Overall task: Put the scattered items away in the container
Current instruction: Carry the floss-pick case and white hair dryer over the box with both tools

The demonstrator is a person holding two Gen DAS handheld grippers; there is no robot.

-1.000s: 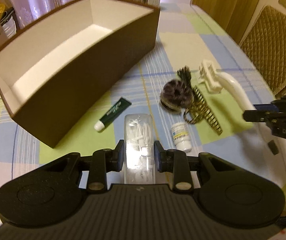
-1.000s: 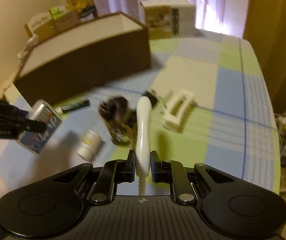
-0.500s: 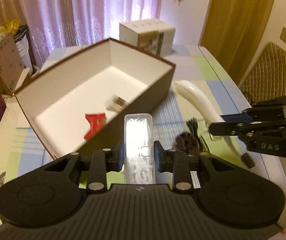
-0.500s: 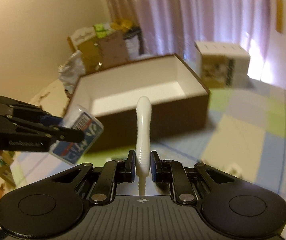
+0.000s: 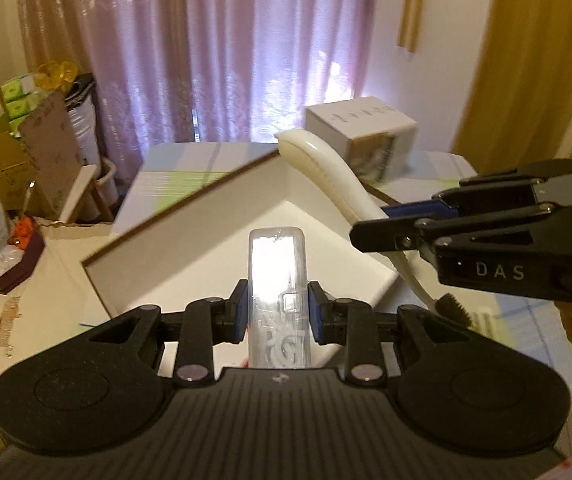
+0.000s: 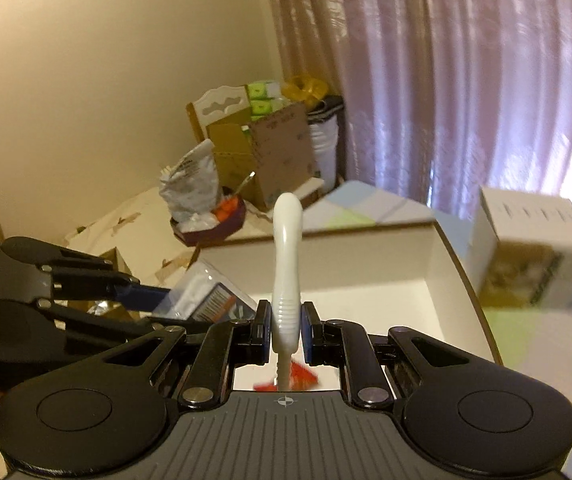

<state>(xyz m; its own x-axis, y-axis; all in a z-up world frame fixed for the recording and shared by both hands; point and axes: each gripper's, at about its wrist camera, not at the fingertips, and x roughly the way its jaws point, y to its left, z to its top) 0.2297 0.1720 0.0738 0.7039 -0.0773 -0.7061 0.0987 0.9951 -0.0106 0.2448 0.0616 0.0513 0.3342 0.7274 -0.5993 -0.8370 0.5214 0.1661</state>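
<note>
Over the open brown box, the clear plastic case sits clamped between the left gripper pads, sticking out forward. Just to its right, the right gripper pinches the white brush by its handle. 2 red bits lie inside below.
</note>
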